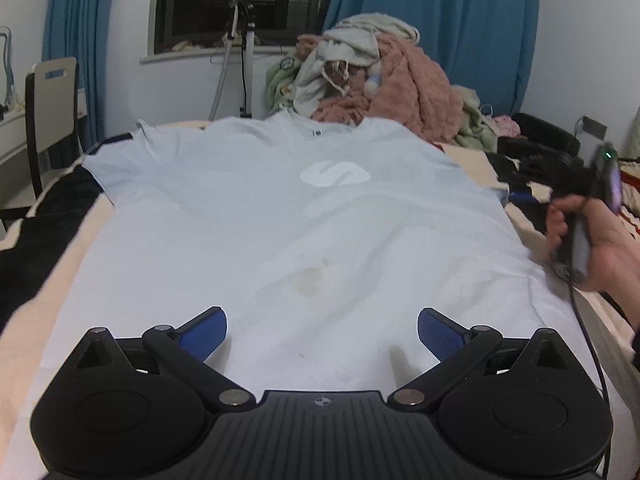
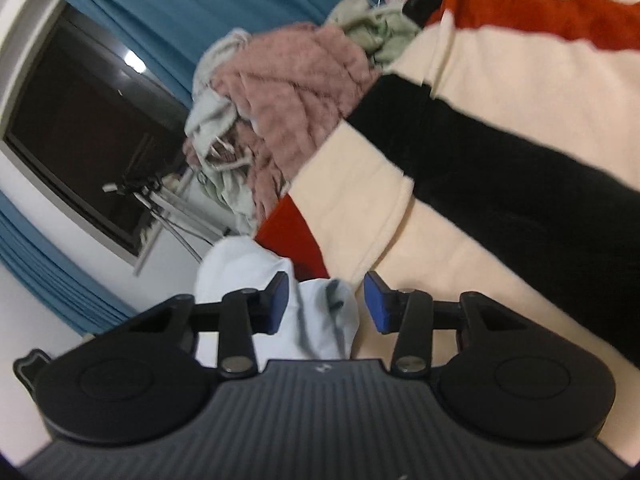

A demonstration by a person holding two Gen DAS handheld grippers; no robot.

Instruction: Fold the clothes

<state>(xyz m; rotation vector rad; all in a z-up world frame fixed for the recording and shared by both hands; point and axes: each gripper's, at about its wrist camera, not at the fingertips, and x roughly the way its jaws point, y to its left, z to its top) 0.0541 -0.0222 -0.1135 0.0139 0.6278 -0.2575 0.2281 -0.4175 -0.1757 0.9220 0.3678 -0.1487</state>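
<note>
Light-blue T-shirt [image 1: 280,240] spread flat on the bed's striped blanket [image 2: 500,52], collar toward the clothes pile [image 1: 380,76]. Left tool [image 1: 322,334] released, hovering over the hem. Right tool [image 2: 326,300] spread around the sleeve [image 2: 320,320], not clamped.

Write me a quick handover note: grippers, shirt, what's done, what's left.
Left gripper: jaws wide open, empty, above the shirt's lower part.
Right gripper: jaws open, with shirt fabric between them at the right sleeve edge; not clamped.
Shirt lies spread flat on the striped blanket, collar toward the clothes pile.
Done: shirt laid out. Left: all the folds.
</note>
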